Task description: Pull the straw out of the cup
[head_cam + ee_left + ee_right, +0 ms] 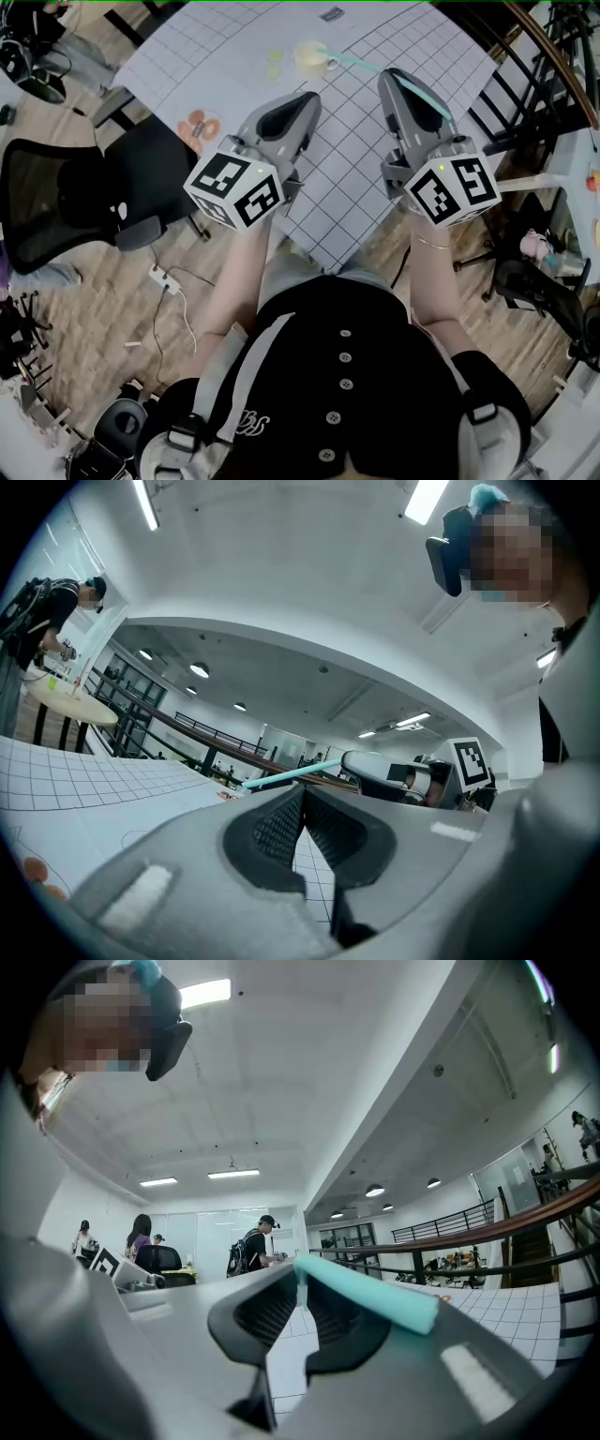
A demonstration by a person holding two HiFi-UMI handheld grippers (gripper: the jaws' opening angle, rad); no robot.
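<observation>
- Teal straw [354, 62] is pinched in the right gripper [394, 77], right at the tips of its two jaws, which are clamped on it.
- From the head view the straw reaches out from those tips to the left, toward the cup [314, 58] on the table; its far end lines up with the cup's right rim, and from that angle I cannot tell whether the two touch.
- In the left gripper view the straw [291, 776] juts sideways out of the right gripper's nose, and its free end shows bare against the far railing.
- In the right gripper view a short stretch of the straw [370, 1296] lies back from the tips, slanting across the top of the right-hand jaw and ending in a blunt, cut end.
- The straw looks thick, straight and plain — one even pale teal along its length, matte, with no bend that I can see.
- The cup is small and pale yellow, standing upright on the white gridded mat [234, 37], with two small green discs [274, 64] just beside it on its left.
- The left gripper [309, 98] is held up beside the right one, well apart from the straw; its jaws meet at the tips with nothing between them — only the mat's grid shows through the gap behind.
</observation>
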